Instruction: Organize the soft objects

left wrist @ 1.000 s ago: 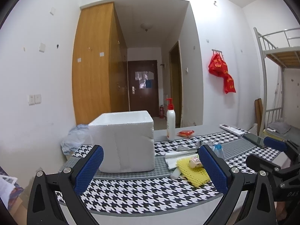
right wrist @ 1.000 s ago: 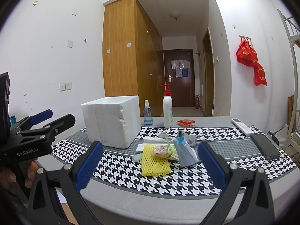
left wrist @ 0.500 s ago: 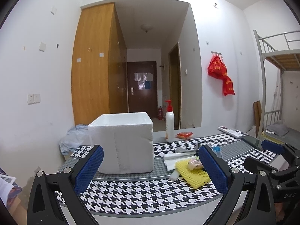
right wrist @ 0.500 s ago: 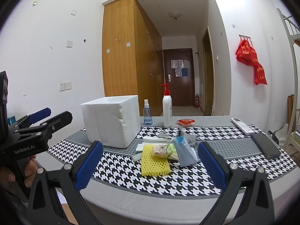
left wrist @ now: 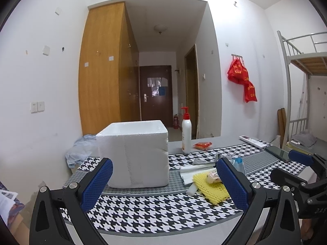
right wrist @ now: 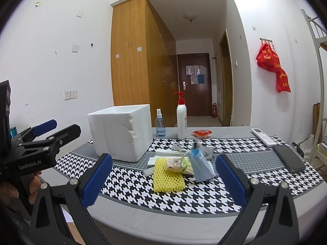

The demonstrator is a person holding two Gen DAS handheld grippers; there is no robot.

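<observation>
A pile of soft things lies mid-table: a yellow foam net (right wrist: 168, 176) (left wrist: 211, 187), a small plastic packet (right wrist: 175, 163), a blue face mask (right wrist: 201, 165), a grey sock (right wrist: 204, 148) and white folded sheets (right wrist: 167, 153). A white foam box (right wrist: 121, 131) (left wrist: 136, 154) stands left of the pile. My right gripper (right wrist: 163, 180) is open and empty, held before the table's front edge facing the pile. My left gripper (left wrist: 163, 183) is open and empty, in front of the box; it also shows in the right wrist view (right wrist: 55, 130).
A pump bottle (right wrist: 181, 119), a small spray bottle (right wrist: 160, 123) and a red packet (right wrist: 202, 133) stand at the back. A white remote (right wrist: 263, 137) and a black phone (right wrist: 289, 158) lie at the right. A houndstooth cloth (right wrist: 204, 196) covers the table. A bunk bed (left wrist: 302, 65) stands at the right.
Both grippers have stayed open and nearly still. The left view has tilted slightly. Nothing on the table has moved.
</observation>
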